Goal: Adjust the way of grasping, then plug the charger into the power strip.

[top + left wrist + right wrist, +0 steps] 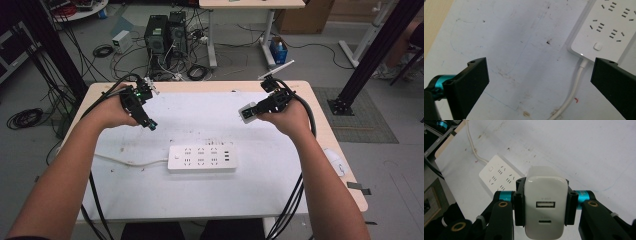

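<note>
**Charger block held over the tabletop, power strip lying between the two hands**

At the left of the high view, the left hand-held gripper [150, 123] is held above the tabletop [150, 200] near its left rear part, tilted down toward the middle. Its jaws stand wide apart with nothing between them; in the left gripper view the stained white surface shows through the gap, with the switch end of the power strip [609, 27] at the upper right and its white cord [574, 90] running down toward the bottom edge, just inside the right jaw.

In the middle, the white power strip [202, 159] lies flat on the tabletop, long side across, nearer the person than either gripper. Its cord [125, 162] leaves the left end and trails off to the left edge. The sockets face up, with a small row of ports at the right end.

To the right, the right hand-held gripper [248, 113] is held above the right rear part of the tabletop, well apart from the strip. Its jaws are closed on a white charger block [545, 205], gripping it by its two side faces. In the right gripper view the block's port face looks toward the camera, one rectangular port above one small oval port, and the power strip [499, 176] lies beyond it at the upper left.

At the right edge of the tabletop a small white object [336, 161] rests; what it is cannot be told.
</note>
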`<move>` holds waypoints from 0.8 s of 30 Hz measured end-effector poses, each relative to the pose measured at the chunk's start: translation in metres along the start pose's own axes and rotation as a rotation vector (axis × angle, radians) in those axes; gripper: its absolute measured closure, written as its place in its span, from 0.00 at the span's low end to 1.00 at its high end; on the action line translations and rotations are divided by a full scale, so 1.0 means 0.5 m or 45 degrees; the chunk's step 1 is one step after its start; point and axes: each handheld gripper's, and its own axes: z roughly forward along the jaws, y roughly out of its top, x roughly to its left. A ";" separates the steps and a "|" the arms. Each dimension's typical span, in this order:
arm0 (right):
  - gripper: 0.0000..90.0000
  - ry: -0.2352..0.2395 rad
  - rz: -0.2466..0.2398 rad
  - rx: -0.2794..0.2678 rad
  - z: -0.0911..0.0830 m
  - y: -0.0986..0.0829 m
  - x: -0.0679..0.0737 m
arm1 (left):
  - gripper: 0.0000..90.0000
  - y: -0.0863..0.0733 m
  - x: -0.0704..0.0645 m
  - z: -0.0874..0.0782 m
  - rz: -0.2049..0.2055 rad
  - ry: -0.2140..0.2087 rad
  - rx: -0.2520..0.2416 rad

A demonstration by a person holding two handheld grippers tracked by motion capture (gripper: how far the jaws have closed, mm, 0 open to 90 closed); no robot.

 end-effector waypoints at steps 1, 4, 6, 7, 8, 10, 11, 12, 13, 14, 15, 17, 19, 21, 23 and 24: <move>0.69 0.001 0.003 0.005 -0.001 0.001 0.000 | 0.02 0.001 0.003 0.001 0.002 -0.007 0.004; 0.69 0.000 -0.003 0.011 -0.001 0.003 -0.001 | 0.02 0.002 0.007 0.003 0.003 -0.025 0.004; 0.69 0.000 0.004 0.017 -0.001 0.005 -0.002 | 0.02 0.003 0.010 0.006 0.011 -0.033 0.010; 0.69 0.000 0.004 0.017 -0.001 0.005 -0.002 | 0.02 0.003 0.010 0.006 0.011 -0.033 0.010; 0.69 -0.010 -0.001 0.021 -0.002 0.009 -0.003 | 0.02 -0.001 0.009 0.004 0.020 -0.022 0.035; 0.69 -0.009 0.000 0.015 -0.003 0.010 0.000 | 0.02 -0.005 0.007 0.004 0.024 -0.024 0.044; 0.69 -0.006 -0.001 0.018 -0.003 0.010 0.000 | 0.02 -0.006 0.007 0.004 0.029 -0.027 0.045; 0.69 -0.007 -0.007 0.016 -0.003 0.010 0.000 | 0.02 -0.008 0.007 0.004 0.033 -0.026 0.039; 0.69 -0.008 -0.002 0.019 -0.004 0.010 0.001 | 0.02 -0.009 0.008 0.002 0.037 -0.023 0.036; 0.69 -0.011 -0.002 0.018 -0.004 0.010 0.001 | 0.02 -0.010 0.008 0.002 0.042 -0.031 0.027; 0.69 -0.011 -0.002 0.018 -0.004 0.010 0.001 | 0.02 -0.010 0.008 0.002 0.042 -0.031 0.027; 0.69 -0.014 -0.004 0.022 -0.004 0.010 0.000 | 0.02 -0.013 0.005 0.002 0.068 -0.033 0.030; 0.69 -0.018 -0.010 0.033 -0.002 0.010 0.001 | 0.02 -0.016 0.003 0.003 0.070 -0.043 0.019; 0.69 -0.025 -0.031 0.048 0.002 0.014 0.005 | 0.02 -0.020 -0.002 0.007 0.077 -0.056 0.014; 0.69 -0.021 -0.042 0.054 0.004 0.017 0.006 | 0.02 -0.020 -0.002 0.007 0.077 -0.056 0.014; 0.69 -0.027 -0.066 0.074 0.007 0.024 0.012 | 0.02 -0.027 -0.002 0.010 0.078 -0.057 0.010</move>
